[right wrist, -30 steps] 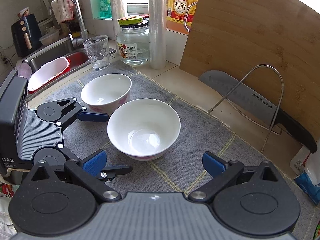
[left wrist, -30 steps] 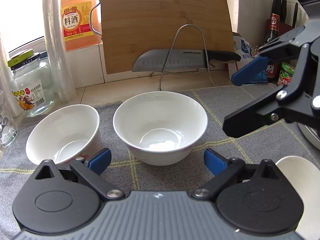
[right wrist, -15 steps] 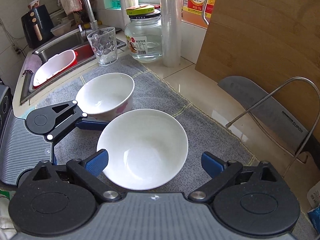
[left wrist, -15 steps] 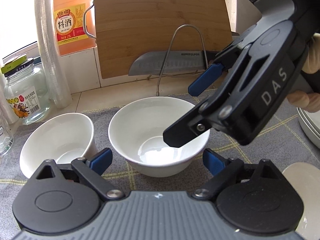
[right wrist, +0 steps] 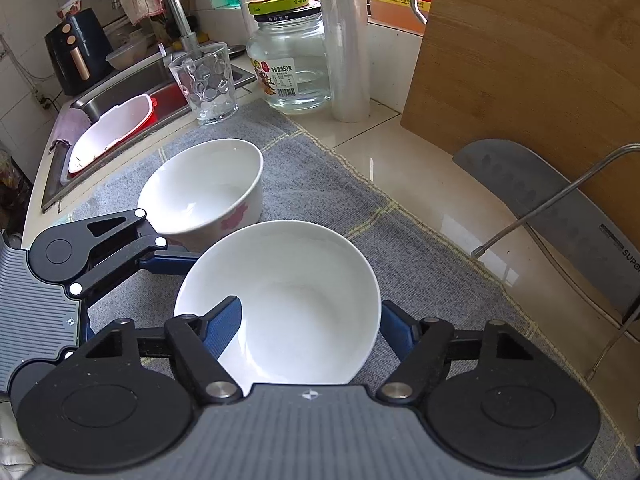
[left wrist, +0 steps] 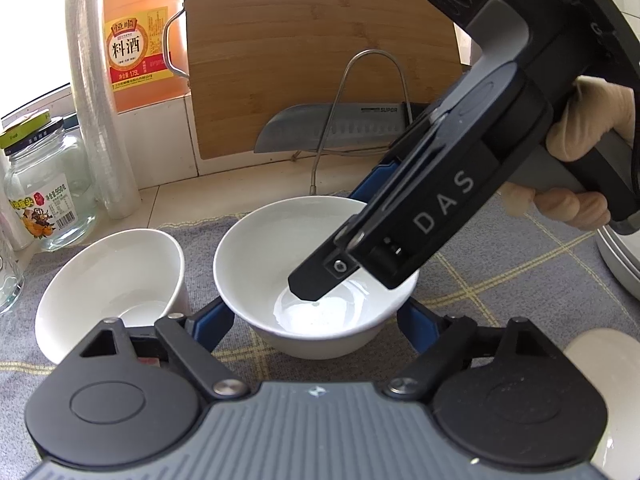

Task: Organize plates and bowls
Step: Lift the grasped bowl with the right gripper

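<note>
My right hand-held gripper [right wrist: 310,328] has just been closing across the larger bowl's [right wrist: 304,304] rim, 1 finger inside. Left hand-held gripper [left wrist: 316,324] sits open. Glazed, slippery, breakable: I pinch the wall firmly.

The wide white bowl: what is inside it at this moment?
One finger of the right hand-held gripper reaches inside the wide white bowl; the other sits outside its rim. No food shows; the gripper's body hides the near part of the bowl.

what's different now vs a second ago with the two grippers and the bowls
The right gripper swung in over the wide bowl, one finger inside the rim, one outside, jaws just closing. The left gripper narrowed around the same bowl's base. The smaller bowl, knife and cutting board stayed put.
</note>
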A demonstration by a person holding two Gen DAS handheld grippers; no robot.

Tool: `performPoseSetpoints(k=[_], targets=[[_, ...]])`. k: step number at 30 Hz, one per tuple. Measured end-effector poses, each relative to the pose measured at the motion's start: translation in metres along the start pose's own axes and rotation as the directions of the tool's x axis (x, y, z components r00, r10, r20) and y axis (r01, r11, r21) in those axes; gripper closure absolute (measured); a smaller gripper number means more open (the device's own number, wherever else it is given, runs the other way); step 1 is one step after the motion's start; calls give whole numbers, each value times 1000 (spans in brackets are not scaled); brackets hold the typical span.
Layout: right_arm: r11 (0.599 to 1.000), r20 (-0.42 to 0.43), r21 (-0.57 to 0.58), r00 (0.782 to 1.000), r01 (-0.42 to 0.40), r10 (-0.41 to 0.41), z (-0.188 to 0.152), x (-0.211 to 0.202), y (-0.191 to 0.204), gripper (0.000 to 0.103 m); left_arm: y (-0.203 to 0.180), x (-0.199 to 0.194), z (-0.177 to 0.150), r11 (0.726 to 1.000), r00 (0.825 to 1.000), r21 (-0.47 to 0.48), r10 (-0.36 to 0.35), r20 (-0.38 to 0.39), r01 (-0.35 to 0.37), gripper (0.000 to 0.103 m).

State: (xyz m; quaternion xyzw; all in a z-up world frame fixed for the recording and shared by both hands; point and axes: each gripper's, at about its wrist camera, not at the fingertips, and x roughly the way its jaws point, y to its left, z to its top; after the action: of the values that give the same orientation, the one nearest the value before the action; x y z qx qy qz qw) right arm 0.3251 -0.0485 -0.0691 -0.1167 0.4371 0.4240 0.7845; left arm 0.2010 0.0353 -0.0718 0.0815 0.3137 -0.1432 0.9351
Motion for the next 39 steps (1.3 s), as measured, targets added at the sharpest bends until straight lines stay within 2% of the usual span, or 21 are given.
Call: performPoseSetpoints(k=[17,28,39], targets=[[1000,10,11,1000,-13,13,0,-10,7,26,0,-14,6,1000,1000,12,-7,-11,7,15],[1000,42,20,999,-14,13,-7,-40,25,26,-8,-45,13,999,1000,19,-28,5,28,15],[999,85,33,996,-6,3,-31,-77,52,26,-26,-80,9,996,998,59,-63,18,62,15]])
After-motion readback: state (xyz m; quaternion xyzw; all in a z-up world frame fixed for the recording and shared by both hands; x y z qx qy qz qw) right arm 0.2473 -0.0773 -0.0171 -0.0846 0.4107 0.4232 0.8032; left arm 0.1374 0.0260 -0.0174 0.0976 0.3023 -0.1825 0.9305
